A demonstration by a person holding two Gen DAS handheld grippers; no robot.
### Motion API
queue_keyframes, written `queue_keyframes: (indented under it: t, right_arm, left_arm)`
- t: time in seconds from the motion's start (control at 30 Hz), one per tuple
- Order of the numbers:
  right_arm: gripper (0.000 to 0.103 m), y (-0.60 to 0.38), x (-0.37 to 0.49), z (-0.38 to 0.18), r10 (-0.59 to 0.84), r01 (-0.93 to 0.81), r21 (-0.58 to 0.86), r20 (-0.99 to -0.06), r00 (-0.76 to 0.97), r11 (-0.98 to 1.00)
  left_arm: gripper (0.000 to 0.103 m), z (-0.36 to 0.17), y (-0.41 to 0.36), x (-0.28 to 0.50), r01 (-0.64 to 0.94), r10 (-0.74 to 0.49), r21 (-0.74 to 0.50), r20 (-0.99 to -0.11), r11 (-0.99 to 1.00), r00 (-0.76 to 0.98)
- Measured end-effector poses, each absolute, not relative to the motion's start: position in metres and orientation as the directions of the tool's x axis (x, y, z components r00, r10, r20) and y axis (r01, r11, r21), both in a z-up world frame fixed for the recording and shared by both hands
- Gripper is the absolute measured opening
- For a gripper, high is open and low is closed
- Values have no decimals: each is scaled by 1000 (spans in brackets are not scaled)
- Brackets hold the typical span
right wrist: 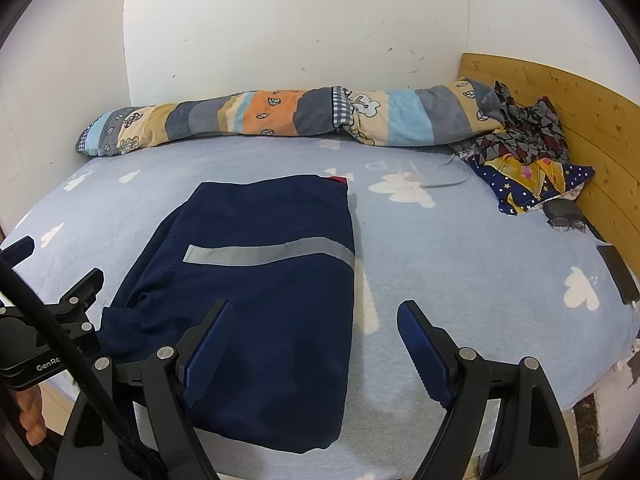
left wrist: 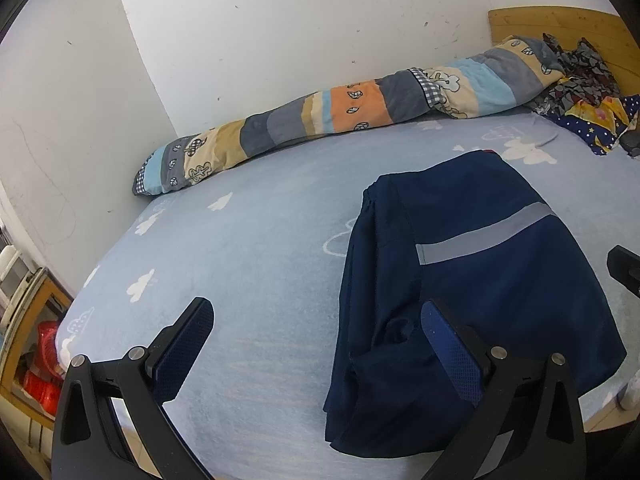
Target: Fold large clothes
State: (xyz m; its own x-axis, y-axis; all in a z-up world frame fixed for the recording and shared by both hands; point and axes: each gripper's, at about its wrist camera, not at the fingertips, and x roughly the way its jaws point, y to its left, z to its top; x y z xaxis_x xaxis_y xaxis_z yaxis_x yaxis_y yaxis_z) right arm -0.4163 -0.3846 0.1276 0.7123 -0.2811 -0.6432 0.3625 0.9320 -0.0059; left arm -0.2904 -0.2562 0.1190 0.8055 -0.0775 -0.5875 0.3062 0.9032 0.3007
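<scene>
A navy garment [left wrist: 472, 280] with a grey reflective stripe lies folded into a rectangle on the light blue bed sheet [left wrist: 248, 248]. My left gripper [left wrist: 316, 306] stands open above the front of the bed; its right finger [left wrist: 452, 352] hangs over the garment's near left part and nothing is pinched. In the right wrist view the same garment [right wrist: 256, 280] lies left of centre. My right gripper [right wrist: 316, 308] is open too, its left finger [right wrist: 208, 344] over the cloth and its right finger [right wrist: 420, 344] over bare sheet. The left gripper's body [right wrist: 60, 320] shows at that view's left edge.
A rolled patchwork quilt [right wrist: 280, 116] runs along the white wall. A heap of patterned clothes [right wrist: 524, 152] sits by the wooden headboard [right wrist: 592, 128], with glasses [right wrist: 568, 224] and a phone [right wrist: 618, 276] near the bed's right edge. A wooden shelf with red items [left wrist: 40, 360] stands left of the bed.
</scene>
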Motion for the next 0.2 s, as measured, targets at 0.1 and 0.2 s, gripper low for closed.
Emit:
queue_keyframes:
  t: [0.1,0.2]
  right_arm:
    - [87,-386,-417,128,-277,361,-1,-644,713,933]
    - [87,-390,-418,129,-274,365,10,-641,717,931]
  left_arm:
    - [103,119,-255,-289,348,-123,253,-624,903,772]
    - [103,121,-249,-287,371,-167,192,-649,908,743]
